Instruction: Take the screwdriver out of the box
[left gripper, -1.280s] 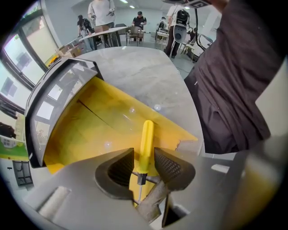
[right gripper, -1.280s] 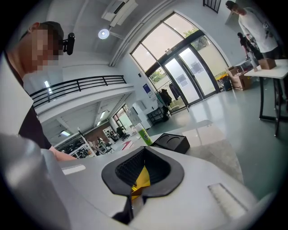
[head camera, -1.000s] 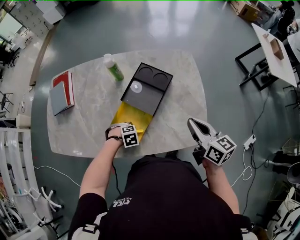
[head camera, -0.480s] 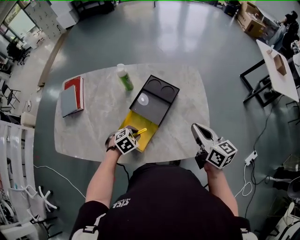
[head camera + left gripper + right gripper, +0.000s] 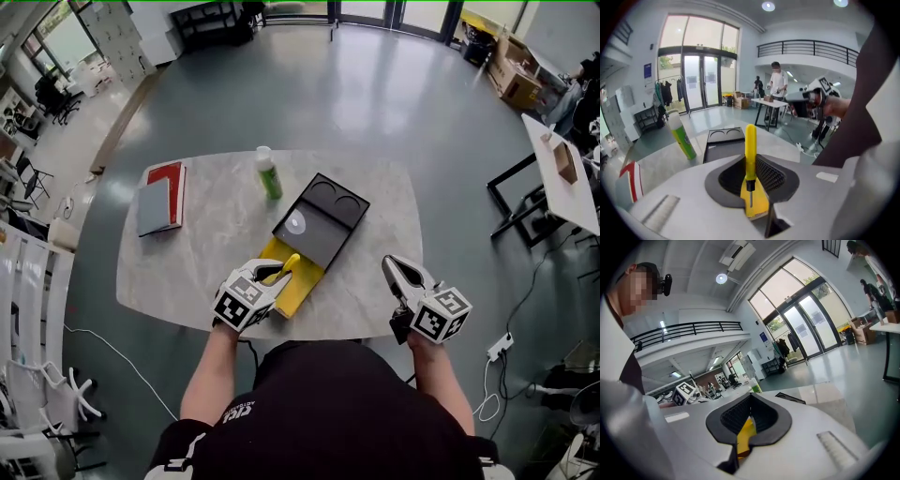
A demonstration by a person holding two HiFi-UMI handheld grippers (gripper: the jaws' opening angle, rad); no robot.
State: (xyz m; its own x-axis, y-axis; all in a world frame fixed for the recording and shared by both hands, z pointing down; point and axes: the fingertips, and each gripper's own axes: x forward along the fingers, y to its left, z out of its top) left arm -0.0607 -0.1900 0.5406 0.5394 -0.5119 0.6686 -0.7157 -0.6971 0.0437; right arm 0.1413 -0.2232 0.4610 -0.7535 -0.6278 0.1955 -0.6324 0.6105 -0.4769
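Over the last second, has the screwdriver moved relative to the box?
Yes. Clamped in the left gripper, the screwdriver has risen out of the box's yellow tray, which stays on the table; its tip now hangs clear above.

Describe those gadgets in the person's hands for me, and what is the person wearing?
The left gripper and the right gripper look alike: pale grey, beak-shaped tongs lined inside with black ribbed pads. Each carries a white cube printed with black square patterns. The person wears a black short-sleeved top with small white lettering.
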